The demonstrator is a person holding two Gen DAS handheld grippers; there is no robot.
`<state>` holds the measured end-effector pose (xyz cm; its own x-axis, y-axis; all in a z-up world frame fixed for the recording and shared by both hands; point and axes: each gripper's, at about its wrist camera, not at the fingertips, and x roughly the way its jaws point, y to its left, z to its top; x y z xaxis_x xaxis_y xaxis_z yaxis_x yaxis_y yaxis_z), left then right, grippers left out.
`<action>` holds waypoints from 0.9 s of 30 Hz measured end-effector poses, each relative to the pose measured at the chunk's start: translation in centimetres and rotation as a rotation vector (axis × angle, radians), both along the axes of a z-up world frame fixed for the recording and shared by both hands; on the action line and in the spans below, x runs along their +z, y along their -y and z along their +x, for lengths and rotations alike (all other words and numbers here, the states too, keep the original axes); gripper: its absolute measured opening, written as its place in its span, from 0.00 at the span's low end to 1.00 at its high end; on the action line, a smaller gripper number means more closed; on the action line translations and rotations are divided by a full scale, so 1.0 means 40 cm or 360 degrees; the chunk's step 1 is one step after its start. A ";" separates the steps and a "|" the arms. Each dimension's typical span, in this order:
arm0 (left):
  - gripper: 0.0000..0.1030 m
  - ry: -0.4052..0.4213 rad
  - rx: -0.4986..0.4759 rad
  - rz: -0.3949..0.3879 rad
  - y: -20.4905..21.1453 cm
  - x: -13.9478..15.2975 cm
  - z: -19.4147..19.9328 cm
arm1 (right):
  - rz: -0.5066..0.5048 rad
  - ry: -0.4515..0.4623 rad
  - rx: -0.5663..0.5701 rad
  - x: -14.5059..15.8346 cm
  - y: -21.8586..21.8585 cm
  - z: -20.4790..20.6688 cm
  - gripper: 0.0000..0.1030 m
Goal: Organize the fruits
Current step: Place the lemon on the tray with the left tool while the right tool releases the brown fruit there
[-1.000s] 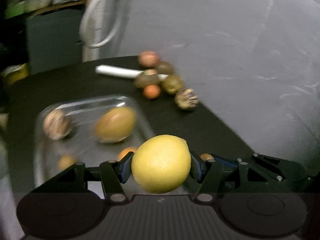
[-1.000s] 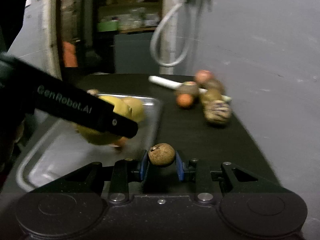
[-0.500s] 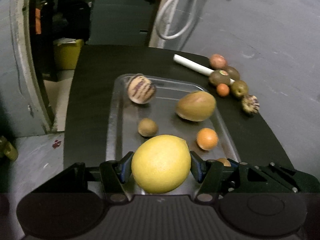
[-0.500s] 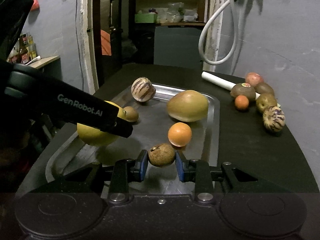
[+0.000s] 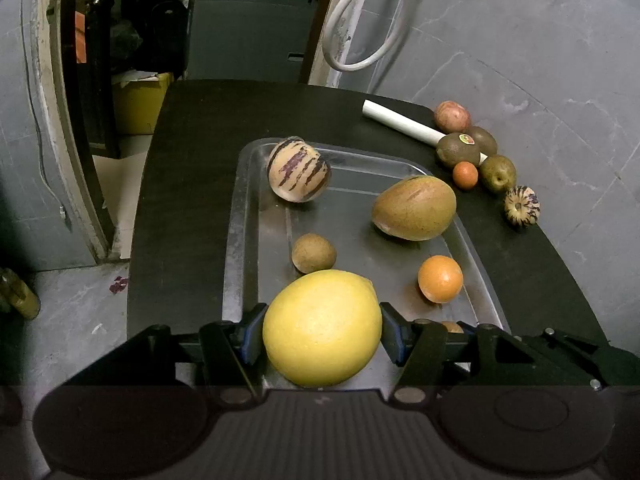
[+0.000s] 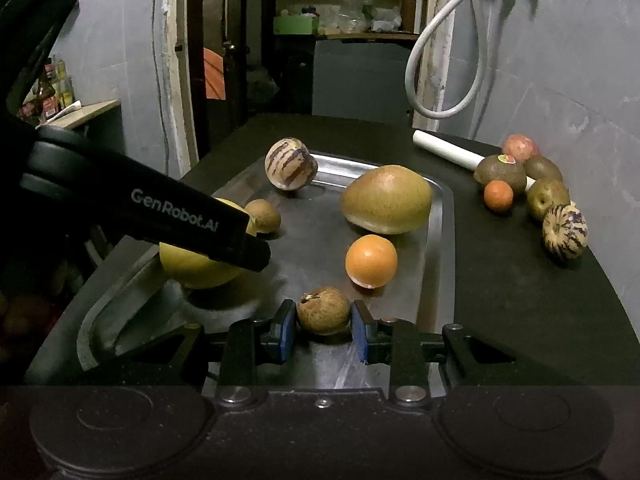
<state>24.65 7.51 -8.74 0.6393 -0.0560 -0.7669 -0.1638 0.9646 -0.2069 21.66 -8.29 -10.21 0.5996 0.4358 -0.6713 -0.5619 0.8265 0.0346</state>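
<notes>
My left gripper (image 5: pixel 322 330) is shut on a large yellow fruit (image 5: pixel 322 328) and holds it over the near left part of a metal tray (image 5: pixel 244 208). It also shows in the right wrist view (image 6: pixel 192 264). My right gripper (image 6: pixel 323 330) is shut on a small brown fruit (image 6: pixel 323 310) over the tray's near end (image 6: pixel 446 216). In the tray lie a striped melon (image 5: pixel 298 174), a big brown-green fruit (image 5: pixel 414 208), an orange (image 5: pixel 440 278) and a small brown fruit (image 5: pixel 313 253).
The tray sits on a black table (image 5: pixel 188 184). Several fruits (image 5: pixel 466 152) and a white tube (image 5: pixel 400 122) lie at the table's far right by the grey wall. A white hose (image 5: pixel 360 20) hangs behind. The floor drops off left of the table.
Both grippers have moved left from the table's right side to over the tray, each still holding its fruit.
</notes>
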 end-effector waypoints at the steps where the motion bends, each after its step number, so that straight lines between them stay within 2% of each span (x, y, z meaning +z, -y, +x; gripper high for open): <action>1: 0.60 -0.0002 -0.0002 0.0002 0.001 0.000 0.000 | 0.0000 -0.0003 -0.0002 -0.001 0.000 0.001 0.31; 5: 0.61 -0.0013 0.0001 -0.0001 0.001 0.001 0.000 | -0.0001 -0.0016 -0.0010 -0.003 0.001 0.004 0.31; 7: 0.64 -0.0028 0.0003 -0.0004 0.001 0.004 0.000 | 0.0005 -0.0008 -0.0020 0.002 0.005 0.003 0.36; 9: 0.73 -0.0024 -0.0005 0.0001 0.003 0.014 -0.003 | 0.0024 0.0002 -0.0033 0.010 0.011 -0.003 0.47; 10: 0.79 -0.0008 -0.0011 0.0010 0.008 0.022 -0.007 | 0.0035 0.0010 -0.0042 0.016 0.015 -0.008 0.48; 16: 0.91 0.0078 -0.0005 0.0057 0.015 0.087 -0.048 | 0.0076 0.0058 -0.0125 0.073 0.057 -0.061 0.70; 20: 0.99 0.0128 0.0029 0.0058 0.011 0.143 -0.113 | 0.0111 0.0053 -0.0162 0.121 0.093 -0.109 0.95; 21: 0.99 0.0123 0.0036 0.0065 0.009 0.155 -0.131 | 0.0123 0.0039 -0.0170 0.133 0.105 -0.124 0.98; 27: 0.99 -0.0009 0.0036 0.0084 0.022 0.166 -0.246 | 0.0051 -0.0058 -0.0242 0.163 0.174 -0.212 0.99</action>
